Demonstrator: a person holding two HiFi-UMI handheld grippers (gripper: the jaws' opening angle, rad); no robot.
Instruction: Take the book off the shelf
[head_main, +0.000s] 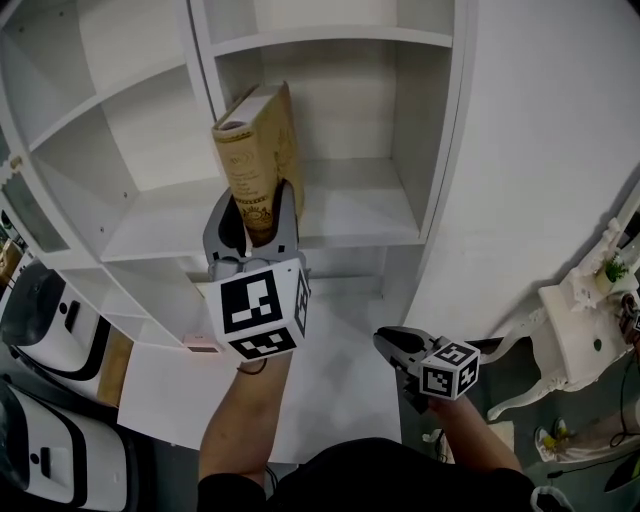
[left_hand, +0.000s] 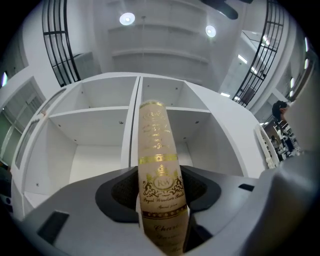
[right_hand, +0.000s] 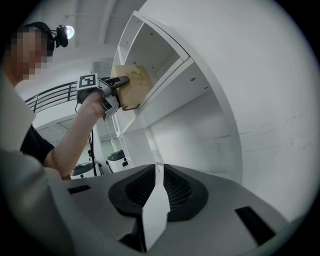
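Observation:
A tan book with gold print (head_main: 255, 150) is held upright by its spine end in my left gripper (head_main: 255, 215). It leans a little at the front of a middle compartment of the white shelf unit (head_main: 350, 215). In the left gripper view the pads press on both sides of the book's spine (left_hand: 157, 165), so the left gripper (left_hand: 160, 200) is shut on it. From the right gripper view the book (right_hand: 132, 85) sits at the shelf's front edge. My right gripper (head_main: 392, 345) hangs low on the right, away from the shelf. The right gripper (right_hand: 156, 175) has its jaws together and holds nothing.
The other shelf compartments (head_main: 130, 170) stand bare. A curved white wall (head_main: 540, 150) flanks the shelf on the right. White machines (head_main: 40, 320) stand at the lower left, and a white ornate table (head_main: 580, 350) is at the right.

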